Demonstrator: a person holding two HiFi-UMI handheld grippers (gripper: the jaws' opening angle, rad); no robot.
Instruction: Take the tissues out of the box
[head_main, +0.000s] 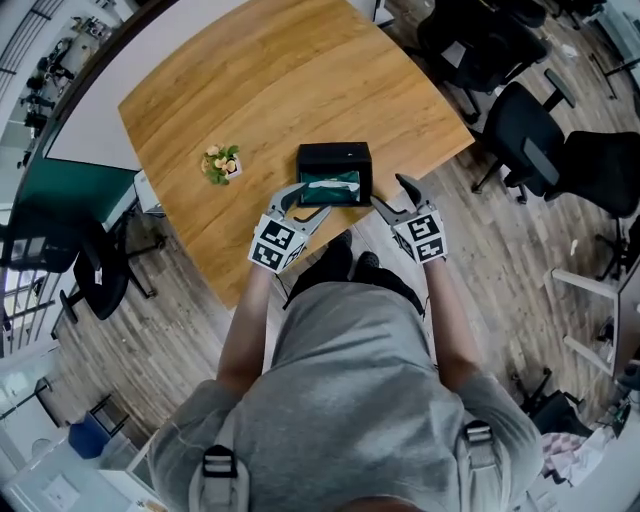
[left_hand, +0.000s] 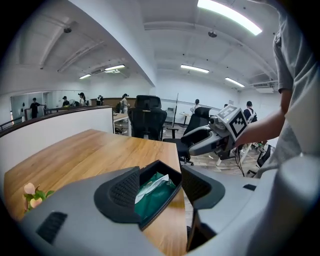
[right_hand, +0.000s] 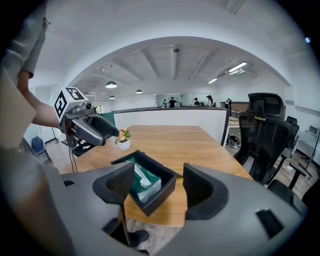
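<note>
Green tissue pack (head_main: 332, 184), lying in black box (head_main: 334, 150).
Long axis runs crosswise between grippers; left gripper (head_main: 303, 200) looks nearer, right gripper (head_main: 392, 195) just beside; both jaws apart, empty.

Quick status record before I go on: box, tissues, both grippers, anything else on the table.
table: wooden
box: black, open-topped, near the table's edge in front of the person
tissues: green pack with a white sheet showing, inside the box
left gripper: jaws apart, gripping nothing, aimed at the box
right gripper: jaws apart, gripping nothing, aimed at the box
flower pot: small, left of the box, apart from it
</note>
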